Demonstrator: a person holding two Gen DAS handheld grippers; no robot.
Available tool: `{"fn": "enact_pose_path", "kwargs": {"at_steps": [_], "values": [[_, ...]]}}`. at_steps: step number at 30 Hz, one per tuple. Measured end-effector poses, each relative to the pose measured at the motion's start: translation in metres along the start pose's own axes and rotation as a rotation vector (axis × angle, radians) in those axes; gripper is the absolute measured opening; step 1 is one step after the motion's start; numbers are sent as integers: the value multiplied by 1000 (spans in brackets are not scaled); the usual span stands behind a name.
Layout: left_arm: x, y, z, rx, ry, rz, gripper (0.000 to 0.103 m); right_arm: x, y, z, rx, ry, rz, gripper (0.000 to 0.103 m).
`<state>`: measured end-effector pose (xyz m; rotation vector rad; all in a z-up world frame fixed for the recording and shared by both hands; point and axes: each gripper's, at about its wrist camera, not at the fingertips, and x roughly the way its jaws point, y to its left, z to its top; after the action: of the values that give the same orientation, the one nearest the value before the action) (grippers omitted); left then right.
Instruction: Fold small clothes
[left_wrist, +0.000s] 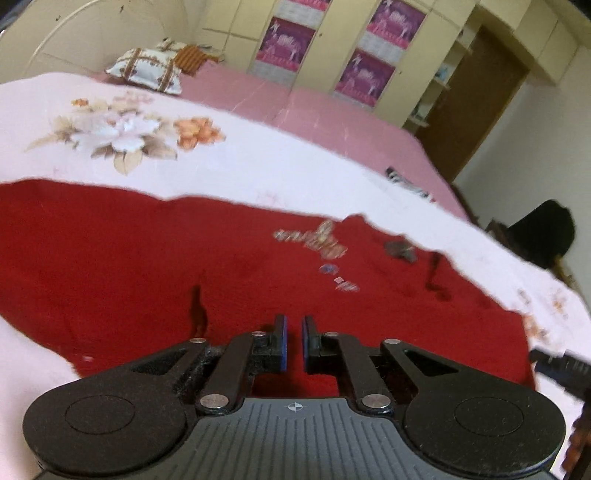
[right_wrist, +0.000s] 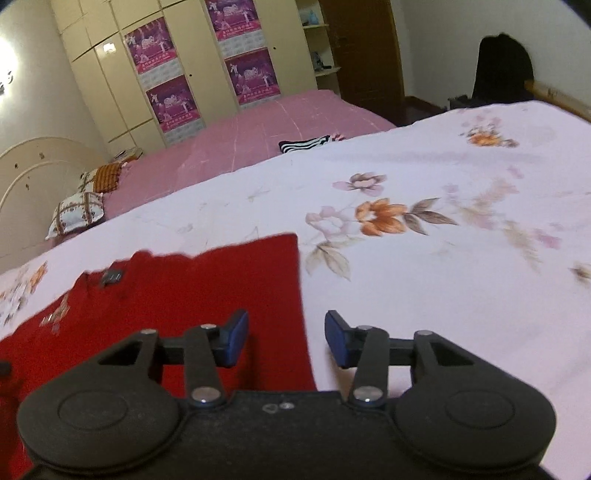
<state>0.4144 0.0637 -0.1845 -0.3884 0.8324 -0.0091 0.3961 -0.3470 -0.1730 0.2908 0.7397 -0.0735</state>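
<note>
- While the red garment (left_wrist: 184, 258) lies spread flat on the floral sheet (left_wrist: 258, 162), the left gripper (left_wrist: 294, 341) hangs right over it, pointing down at the cloth.
- And those left jaws are drawn almost together, just a thin slit between the blue pads (left_wrist: 283, 341), with nothing pinched between them that can be seen.
- Look ahead of the left gripper: a small printed motif (left_wrist: 317, 240) on the red fabric, and a dark grey tag (left_wrist: 400, 251) near the far edge.
- Over on the right wrist view, the right gripper (right_wrist: 286, 338) sits at the garment's straight side edge (right_wrist: 301, 295).
- Its jaws stand apart, one blue pad (right_wrist: 236, 341) over the red cloth, the other over the bare sheet, the edge running between them; the pads are not pressing on anything.
- From the left wrist view, the tip of the right gripper shows at the picture's right border, beside the red garment.
- The sheet, pale with orange and mauve flowers (right_wrist: 380, 216), covers the near half of the bed.
- Beyond it, a pink bedspread (right_wrist: 258, 133), a striped black-and-white item (right_wrist: 306, 144) at the join, patterned pillows (left_wrist: 147, 68) by the headboard.
- At the back, cream wardrobes (right_wrist: 110, 92) carrying purple posters (right_wrist: 251, 75).
</note>
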Motion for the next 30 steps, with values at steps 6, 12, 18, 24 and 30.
{"fn": "enact_pose_path", "kwargs": {"at_steps": [6, 12, 18, 24, 30], "values": [[10, 4, -8, 0, -19, -3, 6, 58, -16, 21, 130, 30, 70, 37], [10, -9, -10, 34, -32, 15, 6, 58, 2, 21, 32, -17, 23, 8], [17, -12, -15, 58, -55, 23, 5, 56, 9, 6, -117, -71, -133, 9], [-10, -3, -12, 33, -41, 23, 6, 20, 33, 10, -181, -120, -131, 31], [-58, 56, -15, -107, -106, 113, 103, -7, 97, -23, -263, -45, 43, 32]]}}
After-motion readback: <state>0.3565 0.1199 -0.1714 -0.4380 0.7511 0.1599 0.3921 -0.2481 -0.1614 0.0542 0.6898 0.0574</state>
